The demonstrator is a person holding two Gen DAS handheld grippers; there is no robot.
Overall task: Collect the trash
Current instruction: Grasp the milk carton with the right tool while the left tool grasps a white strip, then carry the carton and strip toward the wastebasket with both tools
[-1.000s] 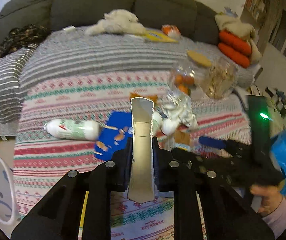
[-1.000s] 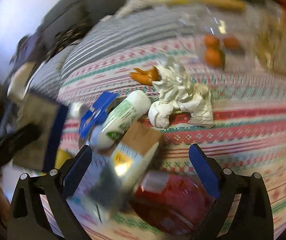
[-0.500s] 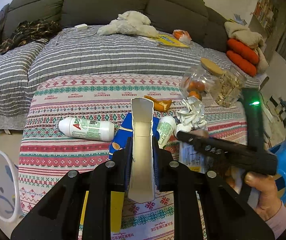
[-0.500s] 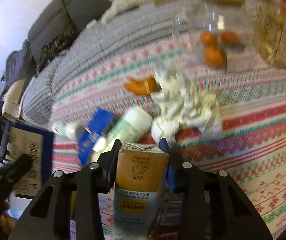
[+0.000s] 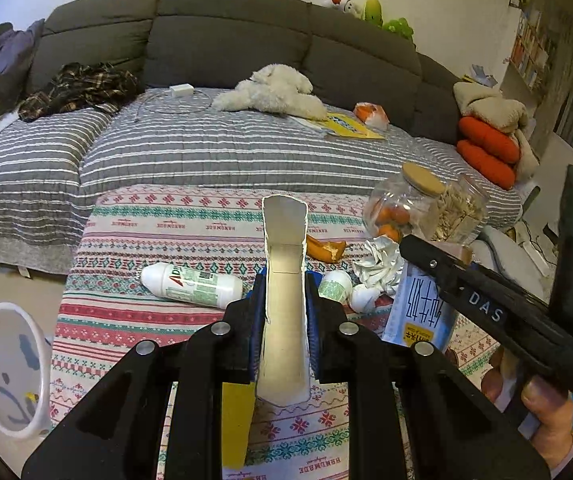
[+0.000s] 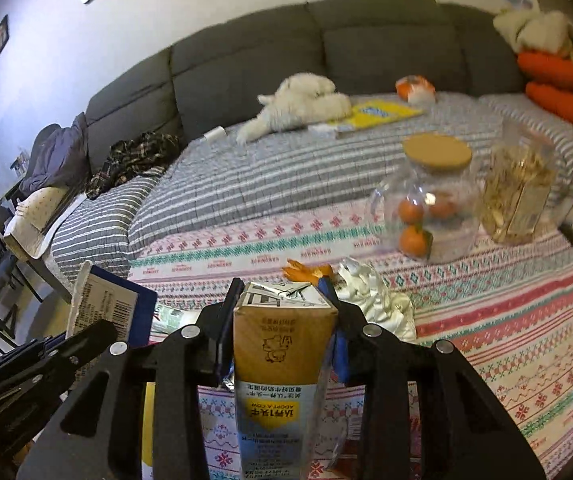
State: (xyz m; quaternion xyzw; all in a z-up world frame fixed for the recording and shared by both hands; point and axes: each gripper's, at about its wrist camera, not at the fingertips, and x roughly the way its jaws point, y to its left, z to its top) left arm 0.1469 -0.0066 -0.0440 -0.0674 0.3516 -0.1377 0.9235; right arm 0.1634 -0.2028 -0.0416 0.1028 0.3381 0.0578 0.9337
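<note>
- My right claw (image 6: 282,316) has just clamped the milk carton (image 6: 282,364) and lifted it off the table (image 6: 506,320); a second ago its fingers were wide open over the litter. That makes one more piece of trash collected.
- My left claw (image 5: 284,308) stays shut on the flattened blue box (image 5: 284,280), held upright above the table as before.
- With both claws loaded, I judge neither can pick again until it drops its load; no bin shows clearly in either view.
- Still on the patterned cloth: the white bottle (image 5: 192,286) lying on its side, a smaller white bottle (image 5: 334,286), crumpled white paper (image 5: 378,264) and an orange peel (image 5: 326,249), all near one another.
- The lidded glass jar (image 6: 426,208) holds a few small oranges; the clear container (image 6: 520,196) just beside it holds pale dry bits. Neither looks like trash to me.
</note>
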